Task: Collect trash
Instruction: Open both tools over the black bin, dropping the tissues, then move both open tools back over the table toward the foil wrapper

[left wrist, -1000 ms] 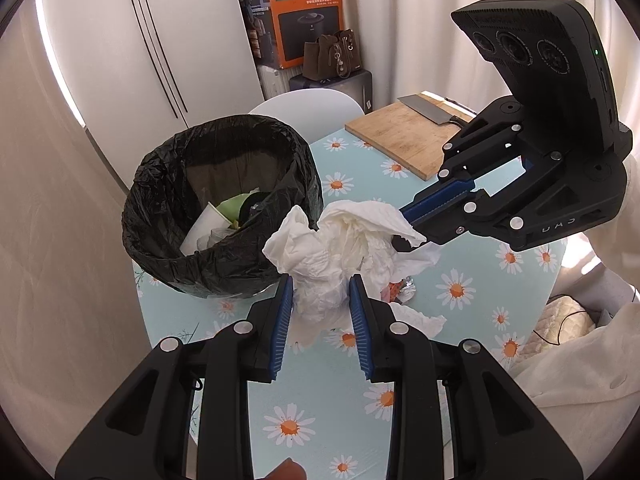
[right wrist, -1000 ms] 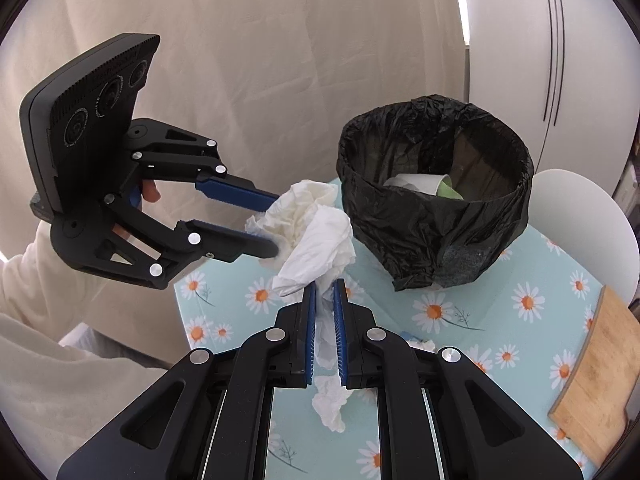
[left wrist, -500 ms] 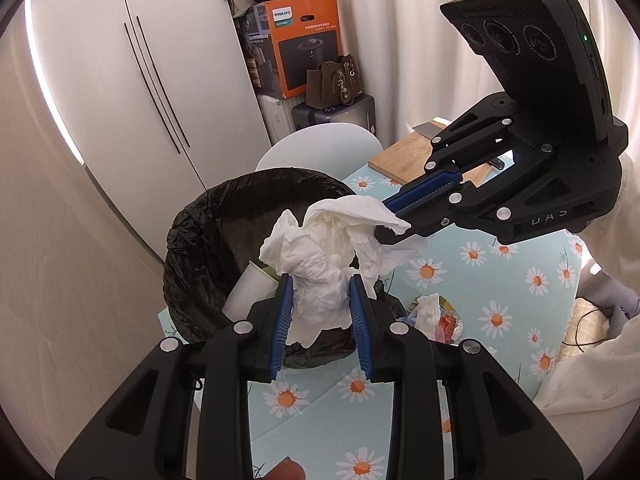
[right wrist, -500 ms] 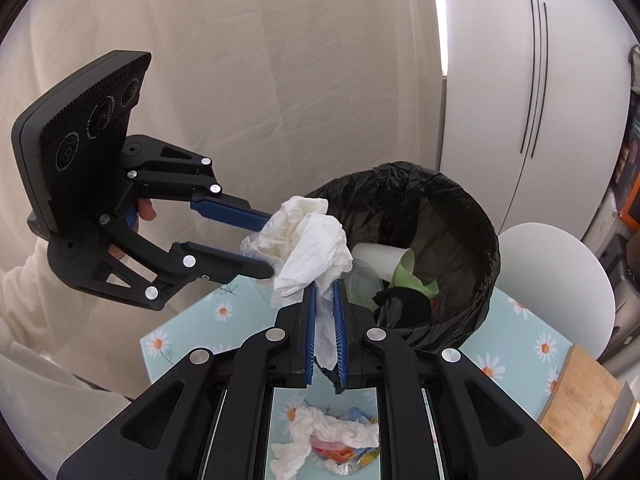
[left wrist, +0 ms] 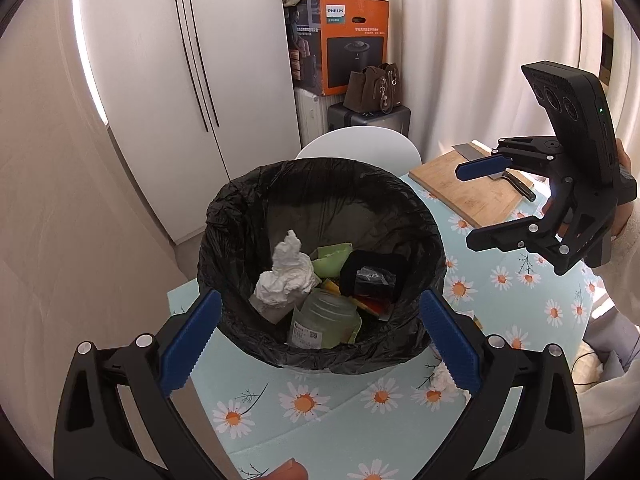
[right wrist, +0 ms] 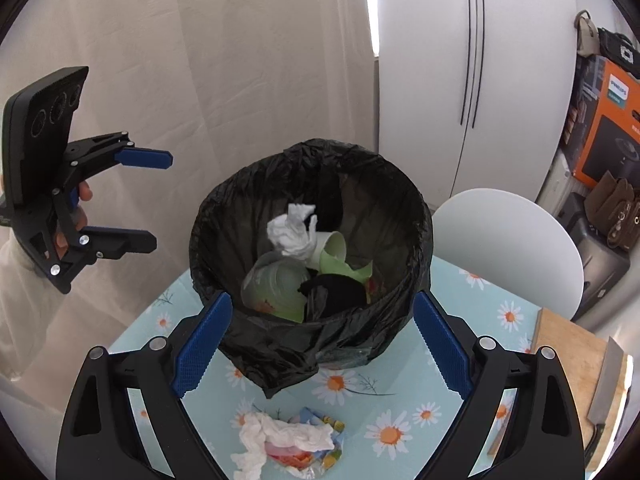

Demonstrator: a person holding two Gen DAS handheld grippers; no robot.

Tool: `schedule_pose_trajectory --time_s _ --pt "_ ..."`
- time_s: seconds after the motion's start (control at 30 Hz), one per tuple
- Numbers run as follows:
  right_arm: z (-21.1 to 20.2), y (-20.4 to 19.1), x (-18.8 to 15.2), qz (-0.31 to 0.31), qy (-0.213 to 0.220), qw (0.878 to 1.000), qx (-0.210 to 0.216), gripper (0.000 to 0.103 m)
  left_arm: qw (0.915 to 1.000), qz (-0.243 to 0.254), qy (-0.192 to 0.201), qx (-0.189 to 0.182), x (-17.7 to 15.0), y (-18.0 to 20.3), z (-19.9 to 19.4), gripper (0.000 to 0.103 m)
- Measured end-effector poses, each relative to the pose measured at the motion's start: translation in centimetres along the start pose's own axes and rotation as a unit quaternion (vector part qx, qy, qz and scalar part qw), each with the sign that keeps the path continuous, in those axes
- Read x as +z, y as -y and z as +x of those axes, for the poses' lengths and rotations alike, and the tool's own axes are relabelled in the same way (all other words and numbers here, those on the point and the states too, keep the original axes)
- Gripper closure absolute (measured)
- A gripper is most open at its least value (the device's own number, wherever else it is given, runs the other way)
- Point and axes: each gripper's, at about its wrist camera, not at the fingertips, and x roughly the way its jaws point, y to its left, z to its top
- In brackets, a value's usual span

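Note:
A bin lined with a black bag (left wrist: 416, 216) (right wrist: 208, 224) stands on the daisy-print table. A crumpled white tissue (left wrist: 286, 276) (right wrist: 292, 230) lies inside it on top of cups and wrappers. My left gripper (left wrist: 320, 340) is open and empty, above the bin's near rim; it also shows in the right wrist view (right wrist: 156, 196). My right gripper (right wrist: 320, 344) is open and empty over the bin; in the left wrist view it (left wrist: 480, 204) is to the right of the bin. A pile of tissue and wrappers (right wrist: 288, 440) lies on the table before the bin.
A wooden cutting board (left wrist: 468, 192) with a cleaver (right wrist: 604, 388) lies on the table to the right. A white chair (right wrist: 508, 236) stands behind the table. White cabinet doors (left wrist: 192, 80), boxes and bags are beyond.
Both grippers opened and let go of the white tissue, which dropped into the bin. The two grippers have moved apart.

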Motion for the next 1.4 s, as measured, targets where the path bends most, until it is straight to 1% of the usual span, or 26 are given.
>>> schedule_pose_trajectory --time_s 0.13,0.27,0.37,0.47,0.53,0.6,0.73,0.8,0.9,1.03,1.17,1.27,1.4 --pt "0.3 0.7 -2.1 0.015 -0.021 1.000 -0.006 0.015 0.9996 -0.017 -0.015 0.015 -1.4 0.2 0.5 0.006" --pt "0.2 1.1 -4.3 0.024 -0.041 0.999 -0.003 0.015 0.9990 -0.028 -0.027 0.021 -2.4 1.0 0.4 0.006" --pt "0.2 1.2 -5.7 0.030 -0.053 0.998 0.003 0.015 0.9985 -0.034 -0.029 0.032 -3.2 1.7 0.1 0.006" --pt "0.3 1.2 -6.7 0.033 -0.064 0.997 0.006 0.015 0.9974 -0.049 -0.038 0.037 -4.1 2.2 -0.1 0.006" --pt "0.4 1.2 -7.3 0.033 -0.072 0.997 0.008 0.015 0.9961 -0.057 -0.043 0.051 -4.7 2.5 -0.2 0.006" --pt "0.7 1.2 -8.0 0.033 -0.081 0.996 0.010 0.015 0.9950 -0.065 -0.052 0.055 -5.4 2.8 -0.3 0.006" --pt "1.4 1.6 -9.4 0.038 -0.101 0.994 0.016 0.015 0.9924 -0.080 -0.067 0.066 -6.5 3.5 -0.2 0.006" --pt "1.9 1.8 -10.1 0.040 -0.111 0.993 0.019 0.015 0.9908 -0.088 -0.069 0.076 -7.0 4.0 -0.2 0.006" --pt "2.5 2.2 -11.1 0.040 -0.123 0.991 0.024 0.015 0.9886 -0.103 -0.075 0.081 -7.8 4.6 0.1 0.006" --pt "3.3 2.7 -12.3 0.048 -0.136 0.989 0.027 0.015 0.9855 -0.122 -0.087 0.080 -8.9 5.6 0.9 0.006" --pt "4.2 3.2 -13.4 0.061 -0.151 0.986 0.027 0.015 0.9821 -0.137 -0.095 0.088 -9.9 6.7 1.6 0.006" --pt "4.8 3.6 -14.2 0.070 -0.156 0.985 0.030 0.015 0.9789 -0.157 -0.096 0.089 -10.7 7.2 2.2 0.006" --pt "5.6 3.4 -14.9 0.072 -0.160 0.984 0.025 0.015 0.9738 -0.182 -0.102 0.091 -11.7 7.8 3.3 0.006"
